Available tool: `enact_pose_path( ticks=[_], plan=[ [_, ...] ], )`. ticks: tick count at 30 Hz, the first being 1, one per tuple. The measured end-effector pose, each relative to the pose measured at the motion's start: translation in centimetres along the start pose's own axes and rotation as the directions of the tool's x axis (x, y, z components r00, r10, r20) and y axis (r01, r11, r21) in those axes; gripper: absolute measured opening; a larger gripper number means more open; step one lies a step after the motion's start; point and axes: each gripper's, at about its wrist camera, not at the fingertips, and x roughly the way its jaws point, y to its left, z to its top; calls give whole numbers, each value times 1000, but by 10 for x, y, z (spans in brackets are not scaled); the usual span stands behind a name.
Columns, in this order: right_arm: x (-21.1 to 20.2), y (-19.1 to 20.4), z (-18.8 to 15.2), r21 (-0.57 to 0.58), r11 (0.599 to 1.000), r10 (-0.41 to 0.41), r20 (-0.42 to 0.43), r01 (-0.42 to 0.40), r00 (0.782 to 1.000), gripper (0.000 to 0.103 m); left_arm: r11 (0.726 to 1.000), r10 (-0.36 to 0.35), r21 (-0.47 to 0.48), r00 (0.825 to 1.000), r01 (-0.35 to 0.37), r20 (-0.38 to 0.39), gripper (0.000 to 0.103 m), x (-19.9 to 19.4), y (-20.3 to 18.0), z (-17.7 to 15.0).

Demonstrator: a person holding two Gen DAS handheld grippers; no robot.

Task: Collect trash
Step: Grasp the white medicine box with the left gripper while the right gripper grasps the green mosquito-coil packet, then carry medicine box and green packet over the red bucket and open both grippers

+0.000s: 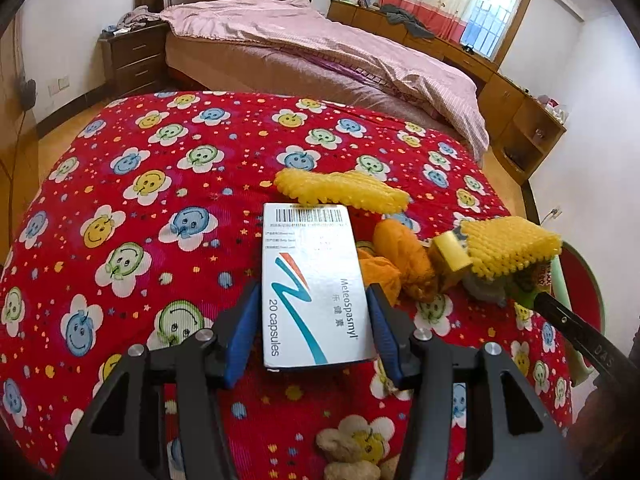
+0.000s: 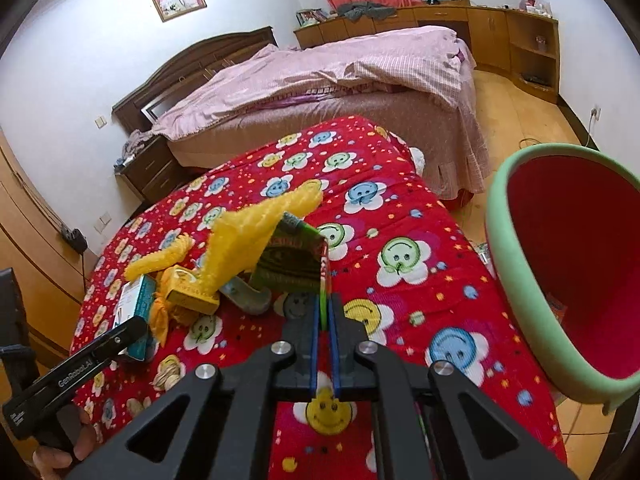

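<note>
A white medicine box point(image 1: 312, 280) printed "20 capsules" lies lengthwise between the blue pads point(image 1: 244, 324) of my left gripper point(image 1: 314, 292), which is shut on its two long sides, just above the red flowered tablecloth point(image 1: 160, 208). In the right wrist view my right gripper point(image 2: 325, 300) is shut on the edge of a green snack packet point(image 2: 292, 264). A yellow foam net point(image 2: 256, 232) lies over that packet. The red bin with a green rim point(image 2: 516, 280) stands to the right of the table.
A second yellow foam net point(image 1: 344, 190), an orange plastic bag point(image 1: 400, 260), a small yellow box point(image 1: 450, 256) and a grey scrap point(image 2: 248, 300) are heaped between the grippers. Peanut shells point(image 1: 348, 452) lie near the front edge. A bed point(image 1: 320, 52) stands behind the table.
</note>
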Motion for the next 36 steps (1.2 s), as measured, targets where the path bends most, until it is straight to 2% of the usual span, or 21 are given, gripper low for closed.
enact_pose_path(
  ticks=[12, 20, 36],
  plan=[
    [-46, -6, -13, 30, 999, 22, 69, -24, 997, 6, 999, -16, 33, 999, 15, 39, 54, -34, -15, -6],
    [-77, -12, -21, 48, 998, 25, 118, -31, 993, 6, 997, -54, 62, 996, 50, 65, 54, -57, -29, -11],
    [-124, -36, -29, 93, 996, -29, 199, 10, 980, 6, 979, -157, 140, 987, 150, 42, 54, -78, -70, -19]
  ],
)
